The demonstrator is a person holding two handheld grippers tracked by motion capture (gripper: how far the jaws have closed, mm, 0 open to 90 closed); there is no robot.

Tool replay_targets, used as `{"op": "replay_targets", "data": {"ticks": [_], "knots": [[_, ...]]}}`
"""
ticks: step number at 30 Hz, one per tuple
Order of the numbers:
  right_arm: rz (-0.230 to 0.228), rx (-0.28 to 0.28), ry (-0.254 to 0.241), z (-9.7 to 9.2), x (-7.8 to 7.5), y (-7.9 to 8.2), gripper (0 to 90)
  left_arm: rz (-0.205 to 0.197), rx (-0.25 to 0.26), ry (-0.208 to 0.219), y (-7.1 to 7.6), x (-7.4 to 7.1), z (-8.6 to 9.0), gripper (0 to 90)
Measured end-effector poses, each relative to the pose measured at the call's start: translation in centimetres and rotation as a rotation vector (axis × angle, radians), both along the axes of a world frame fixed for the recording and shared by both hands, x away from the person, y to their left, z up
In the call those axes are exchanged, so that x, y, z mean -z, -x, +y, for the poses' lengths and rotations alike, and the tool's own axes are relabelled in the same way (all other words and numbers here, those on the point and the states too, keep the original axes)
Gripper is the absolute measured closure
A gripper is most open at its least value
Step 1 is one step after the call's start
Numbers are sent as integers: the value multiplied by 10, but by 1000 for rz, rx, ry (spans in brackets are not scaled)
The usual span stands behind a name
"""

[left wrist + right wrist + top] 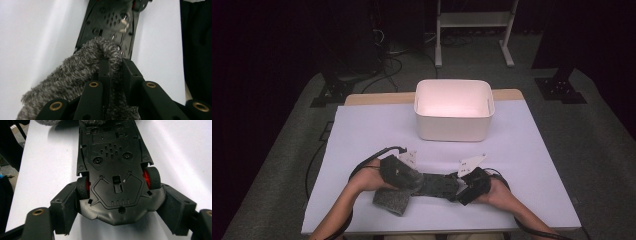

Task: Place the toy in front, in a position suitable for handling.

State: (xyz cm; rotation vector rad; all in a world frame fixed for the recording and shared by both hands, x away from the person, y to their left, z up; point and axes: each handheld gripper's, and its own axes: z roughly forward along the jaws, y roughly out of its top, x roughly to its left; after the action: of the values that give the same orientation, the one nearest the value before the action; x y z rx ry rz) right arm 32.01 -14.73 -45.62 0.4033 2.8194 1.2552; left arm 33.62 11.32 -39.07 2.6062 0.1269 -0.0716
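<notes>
Two grippers are met near the tabletop's front edge. A toy car [113, 167], turned underside up, is clasped at its tail across the wheels by the wide-set right gripper [117, 207]. A grey fuzzy cloth [75, 75], pinched tight by the left gripper [115, 72], is laid on the car's far end, along its long axis.

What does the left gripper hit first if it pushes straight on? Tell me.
Probably the toy car. The left gripper, shut on the grey cloth, points along the car's black underside, which lies just beyond the cloth's folded edge. How near it is cannot be judged.
</notes>
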Motion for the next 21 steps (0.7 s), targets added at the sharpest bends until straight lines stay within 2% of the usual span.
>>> {"op": "replay_targets", "data": {"ticks": [15,21], "knots": [[-26,3,1,2,1,3,229,0,167,5,0,2,-76,784],[-34,3,3,2,1,3,228,9,184,17,0,4,-93,784]]}}
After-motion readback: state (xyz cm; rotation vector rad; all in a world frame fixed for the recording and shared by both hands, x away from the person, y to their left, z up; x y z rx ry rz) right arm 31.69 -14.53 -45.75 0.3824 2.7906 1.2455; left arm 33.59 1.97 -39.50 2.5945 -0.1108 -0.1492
